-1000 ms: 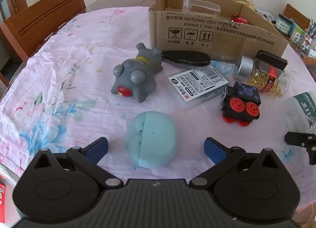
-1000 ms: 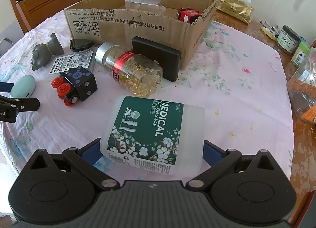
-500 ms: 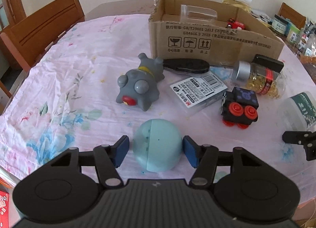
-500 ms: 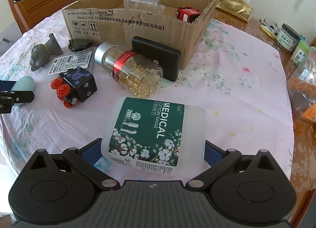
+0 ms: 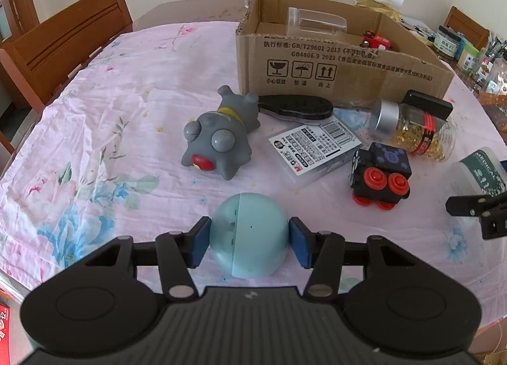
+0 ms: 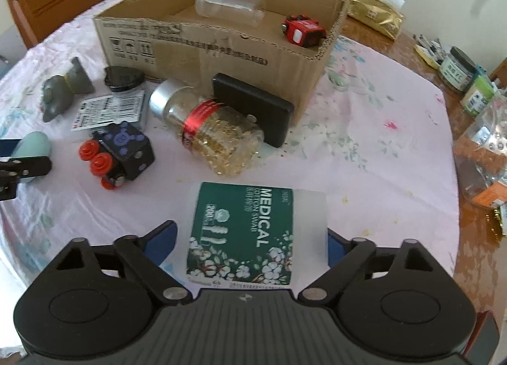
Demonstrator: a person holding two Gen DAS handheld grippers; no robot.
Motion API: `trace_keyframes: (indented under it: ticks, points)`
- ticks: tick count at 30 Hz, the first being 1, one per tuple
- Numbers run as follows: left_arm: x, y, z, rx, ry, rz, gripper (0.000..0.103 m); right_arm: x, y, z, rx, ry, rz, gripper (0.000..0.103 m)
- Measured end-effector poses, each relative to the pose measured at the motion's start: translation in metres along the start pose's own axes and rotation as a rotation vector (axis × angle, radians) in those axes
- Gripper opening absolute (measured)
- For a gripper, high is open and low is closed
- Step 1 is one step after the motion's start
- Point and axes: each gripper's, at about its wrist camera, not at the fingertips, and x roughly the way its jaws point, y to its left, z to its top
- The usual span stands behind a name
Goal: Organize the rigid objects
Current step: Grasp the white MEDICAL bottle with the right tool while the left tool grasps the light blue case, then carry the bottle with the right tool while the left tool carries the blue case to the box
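Observation:
My left gripper [image 5: 249, 243] is shut on a light blue egg-shaped case [image 5: 249, 233], both blue pads pressed to its sides. It also shows at the left edge of the right wrist view [image 6: 33, 145]. My right gripper [image 6: 252, 236] straddles a white cotton swab box [image 6: 253, 232] with a green label; the left pad stands apart from it, the right pad is at its side. An open cardboard box [image 5: 332, 70] stands behind, holding a clear jar [image 6: 229, 4] and a red toy [image 6: 304, 31].
On the pink floral cloth lie a grey toy animal [image 5: 221, 137], a black brush [image 5: 298, 108], a labelled plastic case [image 5: 315, 146], a black toy train with red wheels [image 5: 380, 175], a capsule jar [image 6: 206, 124] and a black slab [image 6: 253, 108]. Jars and bags [image 6: 475, 111] crowd the right.
My left gripper has closed from wide open onto the blue egg-shaped case. My right gripper has moved forward over the swab box, which now sits deeper between its fingers.

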Motion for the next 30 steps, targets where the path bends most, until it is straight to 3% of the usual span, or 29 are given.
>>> trace_keyframes:
  ticks: [9,19,30]
  points:
    - [0.002,0.0,0.002,0.017,0.006,-0.005,0.052,0.001,0.0,0.003,0.016,0.01,-0.031,0.087]
    - [-0.007,0.001,0.01,0.12,0.045,-0.051,0.052,-0.013,-0.002,0.012,-0.01,-0.014,0.01,0.087]
    - [-0.049,0.004,0.051,0.234,0.004,-0.174,0.052,-0.064,-0.017,0.059,-0.094,-0.137,0.108,0.087]
